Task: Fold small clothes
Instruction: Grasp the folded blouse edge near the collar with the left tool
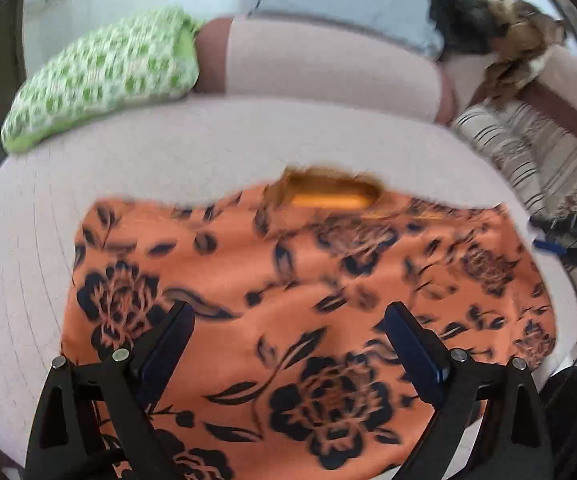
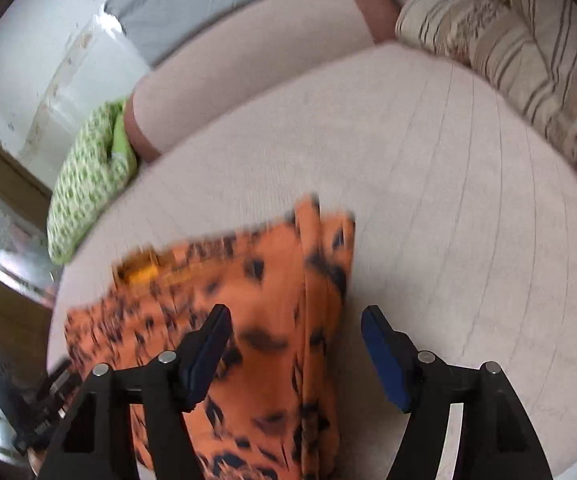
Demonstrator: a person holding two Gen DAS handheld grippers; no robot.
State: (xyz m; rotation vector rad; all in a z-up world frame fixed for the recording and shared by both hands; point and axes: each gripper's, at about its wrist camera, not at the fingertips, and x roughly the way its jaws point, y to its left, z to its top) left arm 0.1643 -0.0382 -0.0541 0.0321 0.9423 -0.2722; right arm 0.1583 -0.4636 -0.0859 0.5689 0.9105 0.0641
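Observation:
An orange garment with dark blue flowers [image 1: 288, 280] lies spread flat on the pale pink sofa seat [image 1: 168, 148], its neck opening at the far edge. My left gripper [image 1: 288, 312] is open and empty, hovering over the garment's near part. In the right wrist view the same garment [image 2: 256, 304] shows its right edge bunched into folds. My right gripper [image 2: 294, 316] is open and empty above that folded edge, its left finger over the cloth, its right finger over bare seat [image 2: 448, 200].
A green-and-white patterned cushion [image 1: 108, 72] lies at the seat's back left. Striped beige cushions [image 1: 528, 152] lie at the right. The sofa backrest [image 1: 328, 64] runs behind. The other gripper [image 1: 572, 236] shows at the right edge.

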